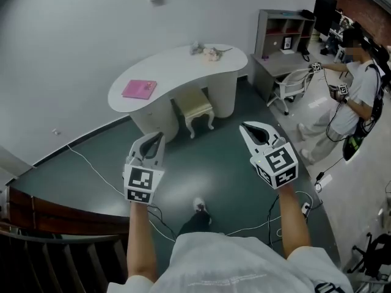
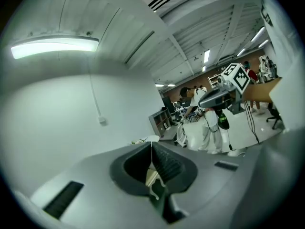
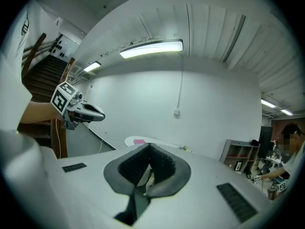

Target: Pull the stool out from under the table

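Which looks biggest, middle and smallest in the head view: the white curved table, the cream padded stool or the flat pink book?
1. white curved table
2. cream padded stool, partly tucked under it
3. flat pink book

The stool (image 1: 195, 106) stands upright just above the middle of the head view. It has a cream padded square seat on curved white legs. Its rear half is tucked beneath the front edge of the table (image 1: 177, 66), a white curved-top desk, between the desk's two white pedestal supports.
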Demonstrator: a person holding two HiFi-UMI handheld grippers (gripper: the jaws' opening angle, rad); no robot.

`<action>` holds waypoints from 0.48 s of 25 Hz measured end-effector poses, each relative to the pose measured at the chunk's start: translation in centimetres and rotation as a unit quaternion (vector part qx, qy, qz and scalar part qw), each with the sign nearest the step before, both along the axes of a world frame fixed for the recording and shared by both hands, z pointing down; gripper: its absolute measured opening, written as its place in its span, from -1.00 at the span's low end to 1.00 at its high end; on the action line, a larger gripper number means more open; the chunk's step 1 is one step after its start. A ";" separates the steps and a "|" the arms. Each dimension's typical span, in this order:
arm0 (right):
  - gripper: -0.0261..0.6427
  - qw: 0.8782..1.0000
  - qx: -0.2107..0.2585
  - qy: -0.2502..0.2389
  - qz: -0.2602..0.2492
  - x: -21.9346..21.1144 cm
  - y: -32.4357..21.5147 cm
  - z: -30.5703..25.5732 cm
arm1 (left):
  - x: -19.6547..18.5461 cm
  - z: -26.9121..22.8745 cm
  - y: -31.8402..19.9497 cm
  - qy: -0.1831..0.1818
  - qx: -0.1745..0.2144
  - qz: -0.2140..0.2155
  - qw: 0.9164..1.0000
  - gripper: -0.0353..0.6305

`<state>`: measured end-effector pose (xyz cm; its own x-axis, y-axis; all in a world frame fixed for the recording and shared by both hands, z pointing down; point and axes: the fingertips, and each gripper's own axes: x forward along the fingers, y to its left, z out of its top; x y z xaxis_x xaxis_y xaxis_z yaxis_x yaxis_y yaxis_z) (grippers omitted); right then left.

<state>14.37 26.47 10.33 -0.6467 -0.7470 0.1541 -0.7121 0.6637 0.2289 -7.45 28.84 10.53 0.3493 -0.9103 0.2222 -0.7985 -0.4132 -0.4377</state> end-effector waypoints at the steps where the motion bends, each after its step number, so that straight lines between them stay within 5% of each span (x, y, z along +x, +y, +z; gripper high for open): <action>1: -0.88 1.000 -0.002 0.001 0.000 -0.1 -0.9 0.4 | -0.1 0.2 -0.9 0.000 -0.001 -0.001 1.000 -0.84; 12: -0.88 0.999 -0.016 0.025 0.019 -2.2 -17.7 2.2 | -2.4 3.6 -19.3 0.015 -0.033 0.010 0.999 -0.84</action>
